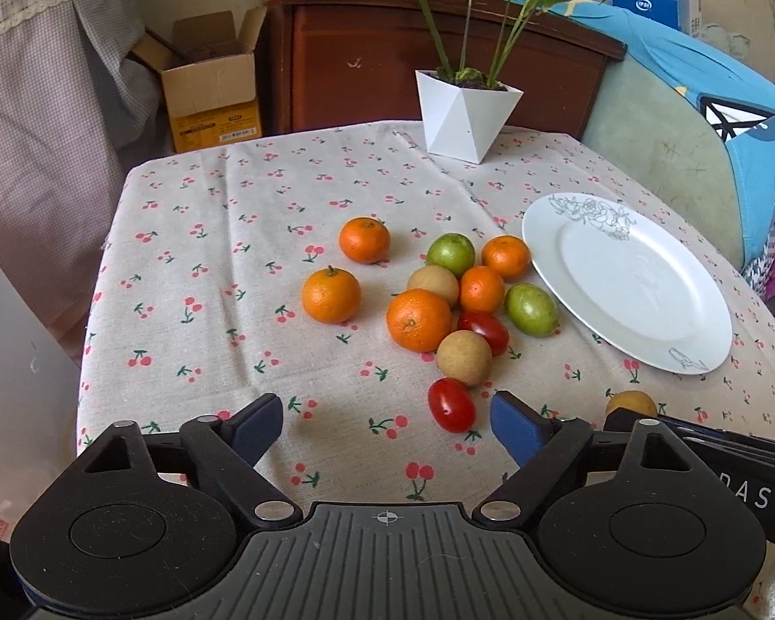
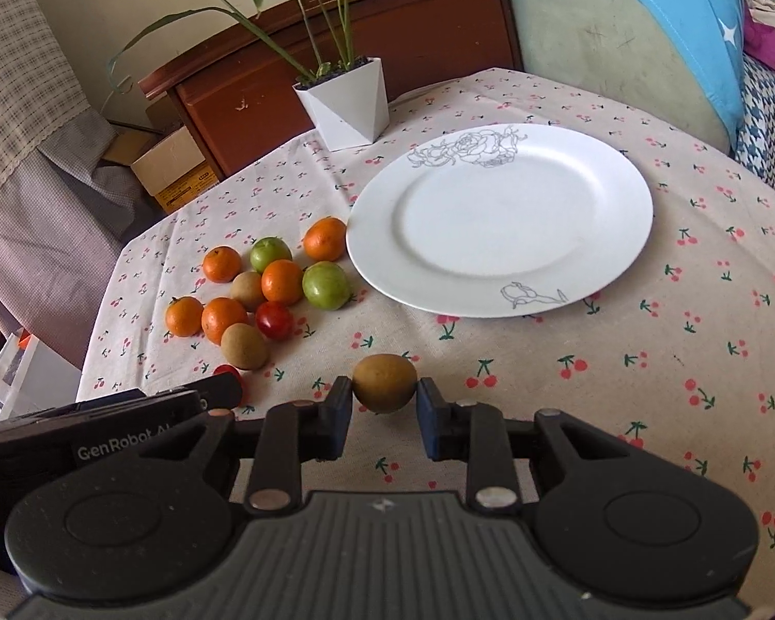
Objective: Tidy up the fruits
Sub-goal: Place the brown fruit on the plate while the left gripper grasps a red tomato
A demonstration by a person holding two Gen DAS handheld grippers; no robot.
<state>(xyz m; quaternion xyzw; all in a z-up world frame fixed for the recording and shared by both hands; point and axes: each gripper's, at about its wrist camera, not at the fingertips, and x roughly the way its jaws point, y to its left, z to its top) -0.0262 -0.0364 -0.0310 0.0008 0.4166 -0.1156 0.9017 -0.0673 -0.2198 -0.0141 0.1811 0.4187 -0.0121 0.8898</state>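
- Up front in the left wrist view, the left gripper (image 1: pixel 387 426) hangs spread wide over a cherry-print tablecloth (image 1: pixel 222 237), a red tomato (image 1: pixel 451 405) lying lengthwise just beyond its fingers; a fruit pile (image 1: pixel 439 299) sits beside a white plate (image 1: pixel 626 281), a plant pot (image 1: pixel 465 116) behind.
- From the right wrist view, the right gripper (image 2: pixel 384 403) pinches a brown fruit (image 2: pixel 385 382), long axis crosswise, near the plate's (image 2: pixel 620 237) front rim; a wooden cabinet (image 2: pixel 367 51) stands behind the table.

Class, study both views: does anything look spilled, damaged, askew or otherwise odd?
Nothing stands out. The white floral-rimmed plate lies flat and bare, the white faceted plant pot stands upright, and the loose fruit looks intact. The right gripper grips a small tan round fruit.
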